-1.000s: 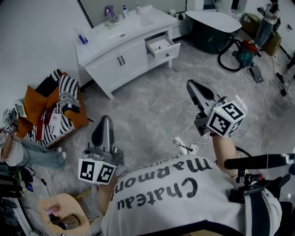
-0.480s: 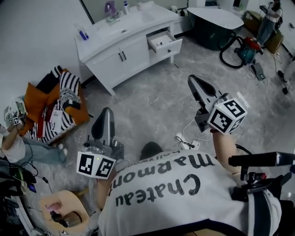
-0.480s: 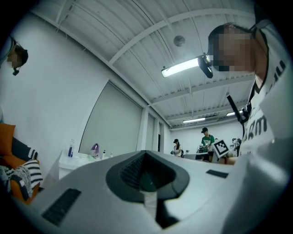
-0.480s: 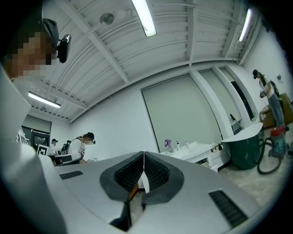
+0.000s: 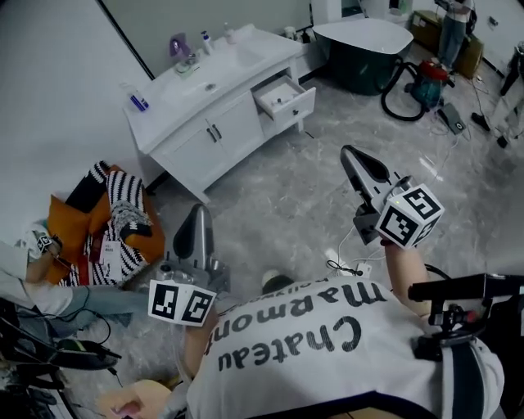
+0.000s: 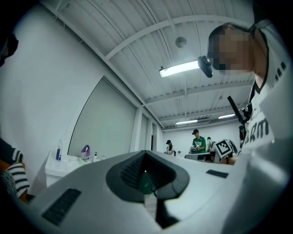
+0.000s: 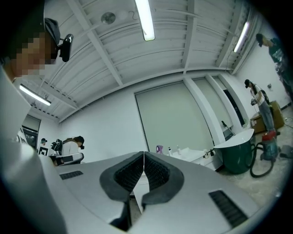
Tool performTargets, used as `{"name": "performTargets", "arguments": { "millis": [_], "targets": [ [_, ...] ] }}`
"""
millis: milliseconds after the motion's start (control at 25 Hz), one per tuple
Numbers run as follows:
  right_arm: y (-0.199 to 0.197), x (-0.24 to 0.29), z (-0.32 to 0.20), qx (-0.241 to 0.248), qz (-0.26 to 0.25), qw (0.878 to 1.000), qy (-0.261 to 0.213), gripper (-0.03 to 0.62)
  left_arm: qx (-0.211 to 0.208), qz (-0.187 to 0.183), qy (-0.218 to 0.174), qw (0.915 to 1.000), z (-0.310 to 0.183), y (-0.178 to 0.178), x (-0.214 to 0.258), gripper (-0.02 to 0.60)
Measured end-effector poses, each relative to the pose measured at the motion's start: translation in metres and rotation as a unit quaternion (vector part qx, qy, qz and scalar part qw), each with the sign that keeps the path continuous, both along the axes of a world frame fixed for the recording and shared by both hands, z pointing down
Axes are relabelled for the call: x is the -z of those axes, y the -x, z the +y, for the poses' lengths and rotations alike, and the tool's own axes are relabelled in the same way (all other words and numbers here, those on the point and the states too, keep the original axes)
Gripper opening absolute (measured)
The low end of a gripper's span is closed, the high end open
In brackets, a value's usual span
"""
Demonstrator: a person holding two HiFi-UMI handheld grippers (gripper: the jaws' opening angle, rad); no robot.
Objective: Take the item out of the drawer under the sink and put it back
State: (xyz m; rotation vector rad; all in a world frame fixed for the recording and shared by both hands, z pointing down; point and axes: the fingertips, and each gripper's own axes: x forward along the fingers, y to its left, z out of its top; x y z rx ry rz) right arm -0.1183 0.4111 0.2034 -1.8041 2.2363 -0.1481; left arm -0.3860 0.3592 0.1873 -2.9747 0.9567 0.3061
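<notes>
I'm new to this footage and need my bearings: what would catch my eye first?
A white sink cabinet stands against the wall, the drawer at its right end pulled open. Nearer, the left gripper and right gripper are held over the grey floor, jaws together and empty. A heap of striped and orange cloth lies at the left.

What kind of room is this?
Probably a mock bathroom set inside a lab or studio: a white sink vanity with an open drawer, a bathtub, and a vacuum on the floor.
</notes>
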Motion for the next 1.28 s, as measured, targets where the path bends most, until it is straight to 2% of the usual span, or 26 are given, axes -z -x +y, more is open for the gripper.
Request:
{"name": "performTargets", "arguments": {
  "millis": [280,480,600,960,1280],
  "targets": [
    [0.007,0.005,-0.047,-0.031,-0.006,0.999,0.004,0.012,-0.035,-0.011,0.003,0.9993,-0.07,-0.003,0.014,0.005],
    [0.006,0.008,-0.066,-0.06,-0.021,0.998,-0.017,0.012,-0.071,-0.021,-0.012,0.9972,-0.107,-0.01,0.019,0.005],
    [0.012,0.01,-0.08,-0.061,-0.03,0.998,-0.017,0.012,-0.084,-0.022,-0.015,0.9961,-0.129,-0.009,0.024,0.005],
    [0.039,-0.018,-0.126,-0.101,-0.02,0.995,0.001,0.012,-0.116,-0.03,-0.005,0.9928,-0.188,0.01,-0.001,0.005],
    [0.046,-0.008,-0.141,-0.12,-0.021,0.992,0.016,0.012,-0.134,-0.021,0.012,0.9907,-0.216,0.012,0.002,0.005]
  ]
}}
